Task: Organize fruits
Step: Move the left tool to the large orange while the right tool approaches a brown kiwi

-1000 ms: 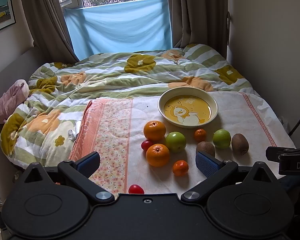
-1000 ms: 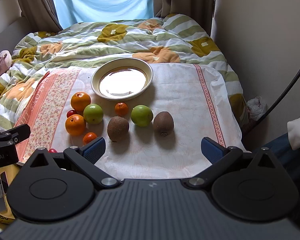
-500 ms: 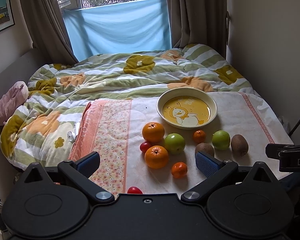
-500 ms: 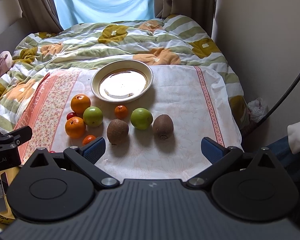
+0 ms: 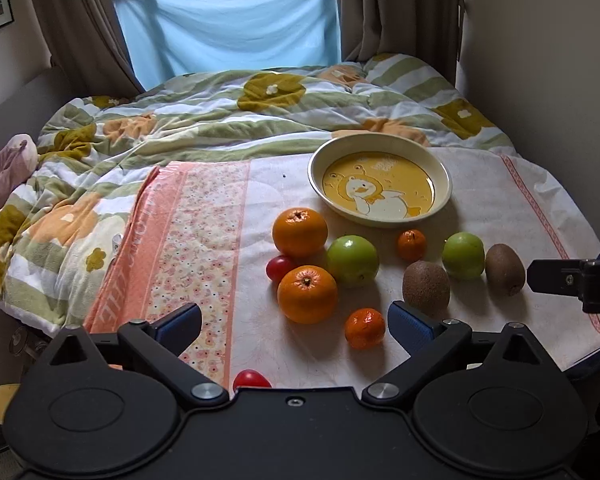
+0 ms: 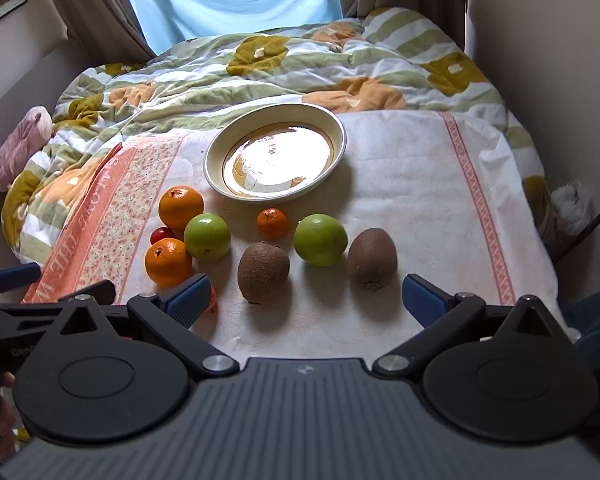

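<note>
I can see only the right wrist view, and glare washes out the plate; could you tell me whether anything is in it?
Observer: The left wrist view shows the plate empty, with a duck picture on yellow inside.
Operator: Thank you. Something orange peeks out behind the left finger of the right gripper; what is it?
Observer: A whole small mandarin, lying alone.
Operator: Is there any fruit that I cannot see at all?
Observer: Yes, a second red fruit lies close under the open left gripper.
</note>
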Demonstrator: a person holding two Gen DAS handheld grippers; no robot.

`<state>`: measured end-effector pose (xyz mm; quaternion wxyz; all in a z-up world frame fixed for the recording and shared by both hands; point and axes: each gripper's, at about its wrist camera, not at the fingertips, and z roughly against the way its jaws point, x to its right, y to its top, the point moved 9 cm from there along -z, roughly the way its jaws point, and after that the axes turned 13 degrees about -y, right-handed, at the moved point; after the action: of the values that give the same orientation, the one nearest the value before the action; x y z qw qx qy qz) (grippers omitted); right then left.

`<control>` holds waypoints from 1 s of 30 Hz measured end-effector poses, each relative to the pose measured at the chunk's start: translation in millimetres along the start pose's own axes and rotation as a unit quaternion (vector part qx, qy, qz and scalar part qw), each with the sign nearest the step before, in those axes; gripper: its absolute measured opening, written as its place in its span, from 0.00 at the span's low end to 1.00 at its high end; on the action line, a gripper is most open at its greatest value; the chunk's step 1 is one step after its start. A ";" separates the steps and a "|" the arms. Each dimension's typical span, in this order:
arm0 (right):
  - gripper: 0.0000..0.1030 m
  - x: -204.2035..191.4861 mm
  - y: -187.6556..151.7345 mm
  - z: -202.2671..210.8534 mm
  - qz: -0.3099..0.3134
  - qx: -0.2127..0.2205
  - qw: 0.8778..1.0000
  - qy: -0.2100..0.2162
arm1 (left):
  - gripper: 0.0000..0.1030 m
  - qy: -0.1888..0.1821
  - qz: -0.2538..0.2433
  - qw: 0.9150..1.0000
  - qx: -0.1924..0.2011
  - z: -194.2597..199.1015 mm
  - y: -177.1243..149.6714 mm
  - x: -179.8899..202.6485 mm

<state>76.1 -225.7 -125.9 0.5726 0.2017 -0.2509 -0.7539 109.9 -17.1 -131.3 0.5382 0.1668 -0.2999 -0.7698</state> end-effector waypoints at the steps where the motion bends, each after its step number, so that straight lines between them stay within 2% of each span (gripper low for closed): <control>1: 1.00 -3.5 -0.8 -7.1 -0.007 -0.006 1.000 0.008 | 0.94 -0.002 -0.005 1.000 -0.005 -7.9 -1.1 -1.4; 3: 1.00 -12.1 -1.2 -21.9 -0.014 -0.013 1.000 0.015 | 0.91 -0.006 -0.017 1.000 -0.019 -28.1 -3.4 -6.3; 14: 1.00 -51.4 -6.5 -88.6 -0.032 -0.045 0.998 -0.021 | 0.81 -0.051 -0.058 0.994 -0.078 -104.0 -12.9 -26.7; 20: 1.00 -61.4 -11.2 -110.0 -0.035 -0.060 0.997 -0.042 | 0.75 -0.082 -0.074 0.989 -0.095 -123.9 -11.1 -24.7; 23: 1.00 -63.1 -14.5 -117.1 -0.045 -0.072 0.995 -0.047 | 0.67 -0.096 -0.077 0.987 -0.104 -128.1 -12.5 -23.0; 29: 1.00 -64.6 -18.3 -126.5 -0.051 -0.080 0.994 -0.059 | 0.63 -0.106 -0.070 0.986 -0.107 -134.5 -14.3 -25.3; 30: 0.96 -65.4 -19.3 -127.2 -0.051 -0.082 0.994 -0.060 | 0.62 -0.108 -0.069 0.986 -0.107 -134.8 -14.0 -25.3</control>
<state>153.8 -177.2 -237.4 0.5321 0.1214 -0.2115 -0.8108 187.0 -28.2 -244.9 0.4635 0.0449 -0.2600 -0.8459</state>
